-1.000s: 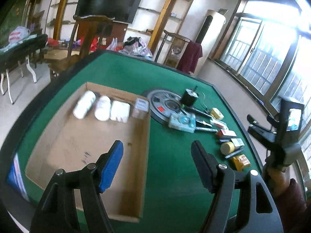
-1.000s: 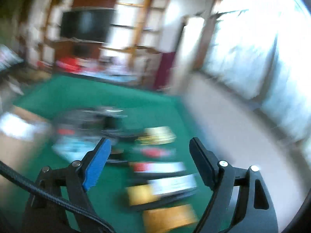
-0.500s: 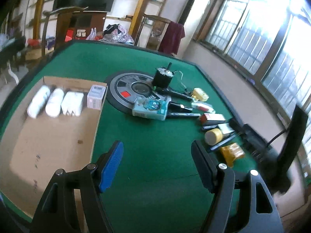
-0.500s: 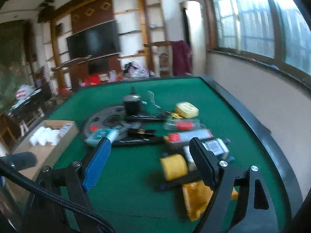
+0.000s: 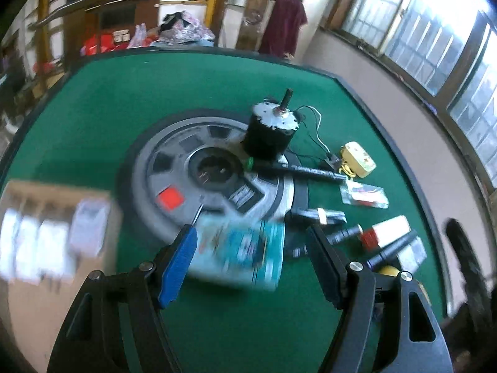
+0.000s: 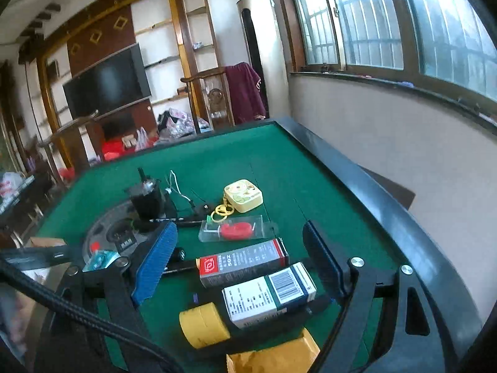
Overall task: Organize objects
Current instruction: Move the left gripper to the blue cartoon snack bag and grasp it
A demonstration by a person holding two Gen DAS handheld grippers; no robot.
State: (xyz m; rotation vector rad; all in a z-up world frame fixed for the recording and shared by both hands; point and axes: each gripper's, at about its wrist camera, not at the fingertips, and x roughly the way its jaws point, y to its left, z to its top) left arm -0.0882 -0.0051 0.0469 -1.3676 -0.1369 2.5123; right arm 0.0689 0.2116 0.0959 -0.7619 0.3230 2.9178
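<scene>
My left gripper point(image 5: 251, 258) is open, its jaws on either side of a teal and white packet point(image 5: 240, 253) lying at the near edge of a grey disc point(image 5: 205, 183); touching cannot be told through blur. My right gripper point(image 6: 240, 262) is open and empty over a red and grey glue box point(image 6: 243, 265) and a white and green box point(image 6: 268, 293). A yellow tape roll point(image 6: 203, 324) and a yellow packet point(image 6: 273, 357) lie nearer. A cardboard tray point(image 5: 46, 242) holds white items at the left.
A black motor point(image 5: 271, 130) with wires stands on the disc's far side. Black pens point(image 5: 307, 171), a yellow keychain box point(image 6: 243, 199) and a clear packet with a red piece point(image 6: 234, 228) lie on the green table point(image 5: 186, 87). The table's black rim point(image 6: 372, 186) runs at the right.
My left gripper has moved forward and down to the teal packet, which now lies between its jaws. My right gripper has moved closer over the boxes. Both stay open.
</scene>
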